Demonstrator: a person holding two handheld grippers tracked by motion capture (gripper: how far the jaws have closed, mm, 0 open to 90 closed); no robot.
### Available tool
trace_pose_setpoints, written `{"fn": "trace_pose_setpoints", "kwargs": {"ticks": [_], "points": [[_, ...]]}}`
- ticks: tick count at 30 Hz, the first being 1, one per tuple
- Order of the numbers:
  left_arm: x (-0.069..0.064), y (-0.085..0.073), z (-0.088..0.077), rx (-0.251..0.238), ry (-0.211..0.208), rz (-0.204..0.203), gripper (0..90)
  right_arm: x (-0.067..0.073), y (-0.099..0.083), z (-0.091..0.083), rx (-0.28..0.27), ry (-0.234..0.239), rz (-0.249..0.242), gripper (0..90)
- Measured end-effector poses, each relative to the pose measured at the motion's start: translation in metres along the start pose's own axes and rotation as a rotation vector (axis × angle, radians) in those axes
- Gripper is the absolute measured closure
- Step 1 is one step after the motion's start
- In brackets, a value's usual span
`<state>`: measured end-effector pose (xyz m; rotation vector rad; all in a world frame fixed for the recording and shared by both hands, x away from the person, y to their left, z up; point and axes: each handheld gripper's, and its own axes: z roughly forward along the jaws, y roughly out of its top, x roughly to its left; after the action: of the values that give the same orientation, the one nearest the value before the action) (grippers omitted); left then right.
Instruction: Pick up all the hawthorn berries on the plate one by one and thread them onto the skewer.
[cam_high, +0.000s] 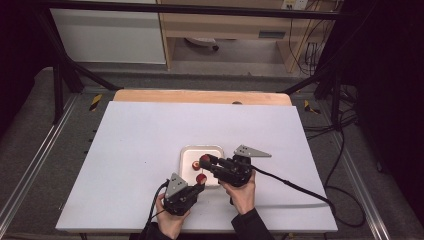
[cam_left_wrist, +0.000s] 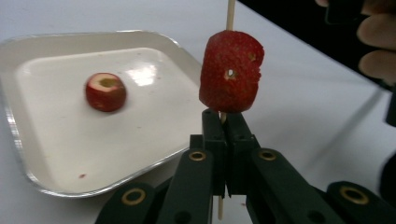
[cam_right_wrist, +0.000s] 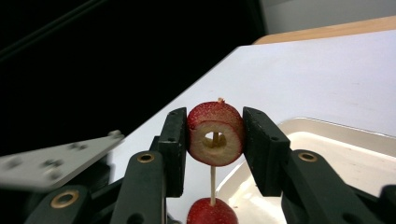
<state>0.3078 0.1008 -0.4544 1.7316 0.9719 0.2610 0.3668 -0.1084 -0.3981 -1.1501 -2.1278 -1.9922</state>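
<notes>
My left gripper (cam_left_wrist: 223, 122) is shut on a thin wooden skewer (cam_left_wrist: 230, 13) that stands upright. A red cored fruit (cam_left_wrist: 231, 71) is threaded on it just above the jaws. My right gripper (cam_right_wrist: 215, 127) is shut on a second cored fruit (cam_right_wrist: 215, 133), held over the skewer's (cam_right_wrist: 213, 180) tip, which shows inside its hole. The threaded fruit (cam_right_wrist: 212, 213) sits below it. A third fruit (cam_left_wrist: 105, 91) lies on the white tray (cam_left_wrist: 56, 154). In the high view the left gripper (cam_high: 199, 187) and right gripper (cam_high: 206, 161) meet at the tray's (cam_high: 187, 151) near edge.
The tray sits on a white table (cam_high: 140, 140) with a wooden strip (cam_high: 200, 96) at the far edge. The right gripper's cable (cam_high: 300, 186) trails to the right across the table. A hand (cam_left_wrist: 379, 42) holds the right gripper close by.
</notes>
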Motion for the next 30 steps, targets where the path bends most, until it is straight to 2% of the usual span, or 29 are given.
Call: {"fn": "trace_pose_setpoints", "kwargs": {"ticks": [2, 5, 7, 8, 10, 11, 12, 14, 15, 16, 20, 25, 26, 27, 28, 29, 30], "points": [[0.001, -0.001, 0.001, -0.002, -0.048, -0.020, 89.1, -0.002, 0.002, -0.002, 0.017, 0.036, -0.021, 62.6], [0.001, -0.001, 0.001, -0.002, -0.086, -0.040, 89.0, -0.003, 0.003, -0.002, 0.038, 0.083, -0.033, 62.6], [0.000, -0.001, 0.000, -0.012, -0.058, -0.030, 89.0, -0.004, 0.003, -0.003, 0.042, 0.089, -0.031, 62.6], [0.001, 0.000, 0.000, -0.016, -0.047, -0.033, 89.1, -0.003, 0.004, -0.003, 0.039, 0.075, -0.025, 62.6], [-0.001, 0.000, -0.002, -0.022, 0.000, -0.013, 89.1, -0.002, 0.004, -0.004, 0.026, 0.043, -0.023, 62.6], [-0.001, 0.000, -0.003, -0.024, 0.001, -0.017, 89.1, -0.002, 0.003, -0.004, 0.024, 0.032, -0.019, 62.7], [-0.002, 0.000, -0.003, -0.028, 0.034, -0.002, 89.1, -0.002, 0.003, -0.004, 0.021, 0.015, -0.019, 62.7], [-0.002, 0.000, -0.003, -0.023, 0.044, 0.000, 89.1, 0.000, 0.001, -0.004, 0.011, -0.014, -0.010, 62.7], [-0.003, 0.000, -0.003, -0.028, 0.072, 0.014, 89.1, 0.001, 0.000, -0.004, 0.006, -0.027, -0.008, 62.7], [-0.003, 0.000, -0.003, -0.023, 0.065, 0.012, 89.1, 0.001, -0.001, -0.003, 0.006, -0.034, -0.009, 62.7], [-0.007, 0.001, -0.001, -0.014, 0.091, 0.040, 89.2, 0.002, -0.001, -0.003, 0.012, -0.036, 0.007, 62.7], [-0.005, 0.002, -0.001, -0.017, 0.058, 0.016, 89.1, 0.002, -0.002, -0.002, 0.024, -0.019, 0.000, 62.8], [-0.005, 0.003, -0.003, -0.027, 0.059, 0.018, 89.1, 0.002, -0.002, -0.003, 0.026, -0.017, -0.003, 62.7], [-0.005, 0.006, -0.006, -0.072, 0.031, 0.002, 89.2, 0.002, -0.002, -0.002, 0.035, -0.009, 0.005, 62.8], [-0.006, 0.012, -0.007, -0.039, 0.067, 0.021, 89.2, 0.001, -0.006, 0.003, 0.096, -0.001, 0.005, 62.7], [-0.006, 0.012, -0.007, -0.053, 0.059, 0.021, 89.2, 0.002, -0.011, 0.005, 0.059, 0.007, 0.017, 62.7], [-0.004, 0.014, -0.009, -0.061, 0.042, -0.001, 89.2, 0.004, -0.008, 0.005, 0.063, 0.001, 0.014, 62.6]]}}
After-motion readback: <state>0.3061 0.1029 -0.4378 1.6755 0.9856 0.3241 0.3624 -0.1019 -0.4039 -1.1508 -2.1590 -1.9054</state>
